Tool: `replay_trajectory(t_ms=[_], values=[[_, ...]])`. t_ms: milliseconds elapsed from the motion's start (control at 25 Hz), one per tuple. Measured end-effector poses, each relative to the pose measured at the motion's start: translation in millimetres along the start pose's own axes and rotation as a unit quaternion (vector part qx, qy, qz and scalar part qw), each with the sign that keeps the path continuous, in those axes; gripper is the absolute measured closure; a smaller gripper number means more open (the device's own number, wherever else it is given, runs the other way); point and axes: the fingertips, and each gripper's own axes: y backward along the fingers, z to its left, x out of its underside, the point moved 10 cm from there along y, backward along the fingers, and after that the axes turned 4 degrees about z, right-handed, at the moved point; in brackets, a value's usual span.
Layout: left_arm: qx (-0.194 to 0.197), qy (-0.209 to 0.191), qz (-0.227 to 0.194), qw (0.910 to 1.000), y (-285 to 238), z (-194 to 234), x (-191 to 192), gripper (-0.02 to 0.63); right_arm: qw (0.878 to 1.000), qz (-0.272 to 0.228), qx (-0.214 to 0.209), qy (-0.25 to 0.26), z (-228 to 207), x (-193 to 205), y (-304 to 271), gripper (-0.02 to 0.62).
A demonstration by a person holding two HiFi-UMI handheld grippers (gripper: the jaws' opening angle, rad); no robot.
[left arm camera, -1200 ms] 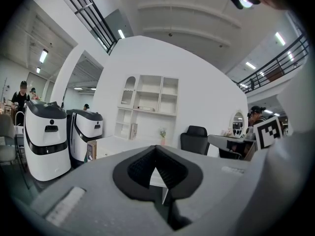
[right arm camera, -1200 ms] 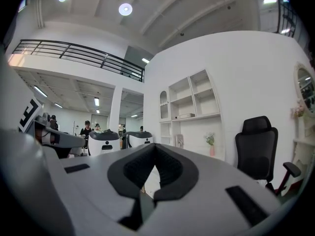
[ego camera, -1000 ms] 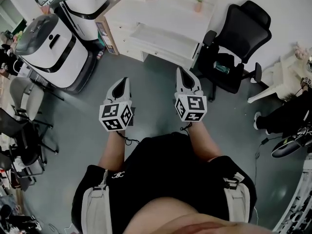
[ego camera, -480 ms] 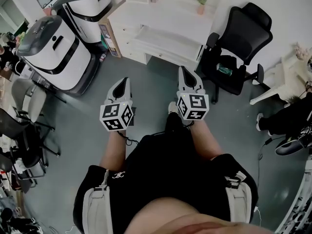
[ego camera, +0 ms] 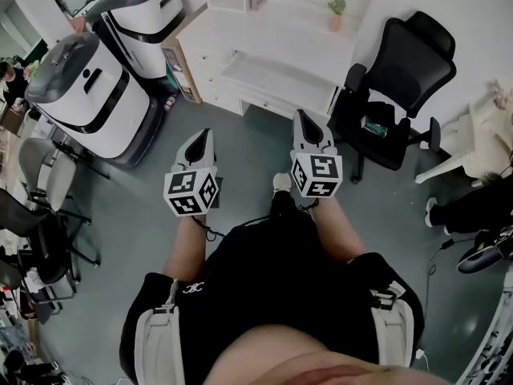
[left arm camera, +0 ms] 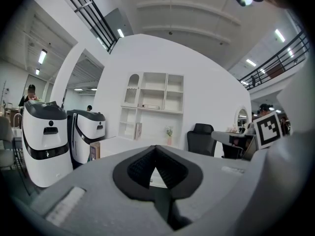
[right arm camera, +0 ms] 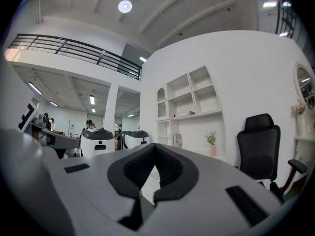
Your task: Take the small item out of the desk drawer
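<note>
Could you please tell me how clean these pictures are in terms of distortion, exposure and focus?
Head view: wide-angle bending toward the edges, and the white desk looks washed out, with little detail on its top. Left gripper view: strong fisheye with black corners, and the left gripper, so close to the lens, looks slightly soft. Right gripper view: the same fisheye and dark corners, with a ceiling lamp flaring bright.

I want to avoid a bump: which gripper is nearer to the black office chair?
Right. The right gripper is left of the black office chair in the head view; the left gripper is farther left.
</note>
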Motion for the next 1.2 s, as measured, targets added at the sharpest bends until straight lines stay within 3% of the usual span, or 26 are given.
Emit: replay_trajectory(t_ms=[760,1200], values=[[0.011,-0.017,0.05,0.9985,-263.1,17.4,-45.5,0.592,0.999,0.033,-0.004,-0.039,-137.4,11.7,-227.4,0.598],[0.018,-0.012,0.073,0.9971,-419.7,34.3,-70.4,0.592,0.996,0.065,-0.034,-0.043,-202.0,12.8,-365.1,0.598]])
